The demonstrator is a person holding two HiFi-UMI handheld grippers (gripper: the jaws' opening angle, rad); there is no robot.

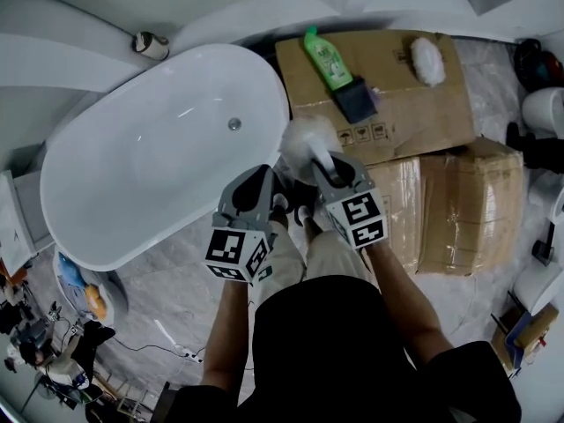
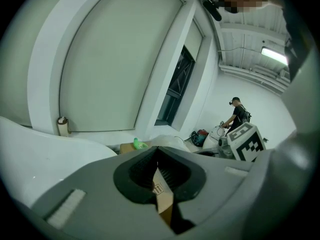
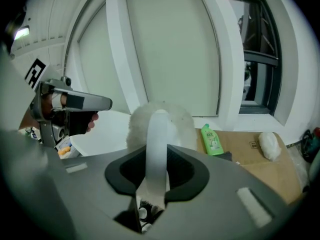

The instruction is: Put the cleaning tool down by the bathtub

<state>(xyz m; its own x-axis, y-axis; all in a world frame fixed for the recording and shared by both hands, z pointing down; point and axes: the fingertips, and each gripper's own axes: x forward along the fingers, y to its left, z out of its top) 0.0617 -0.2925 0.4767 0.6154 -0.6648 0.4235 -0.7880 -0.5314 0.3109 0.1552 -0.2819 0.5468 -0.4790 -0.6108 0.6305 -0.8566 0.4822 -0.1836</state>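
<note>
Right gripper (image 1: 330,161) (image 3: 156,154): jaws clamped on the white handle of the cleaning tool.
Cleaning tool (image 1: 304,137) (image 3: 160,121): a fluffy white brush head on a flat white handle, held in the air and pointing away from the person. In the head view it sits between the bathtub's end and the cardboard box, near both.
Left gripper (image 1: 264,179) (image 2: 157,151): jaw tips together with nothing between them, just beside the right gripper.
Bathtub (image 1: 159,166) (image 3: 105,129): white and oval, to the person's left.
Cardboard box (image 1: 397,104): flat-topped, to the right of the tub.
Green bottle (image 1: 328,58) (image 2: 139,144) (image 3: 212,140): lying on the box's top.
Dark item (image 1: 357,100): on the box, touching the bottle's end. It may be a sponge or a cloth; the view is too coarse to tell.
White fluffy pad (image 1: 429,60) (image 3: 268,145): on the box's far right part, well apart from the bottle.
Paper roll (image 1: 152,45) (image 2: 62,126): on the ledge behind the tub.
</note>
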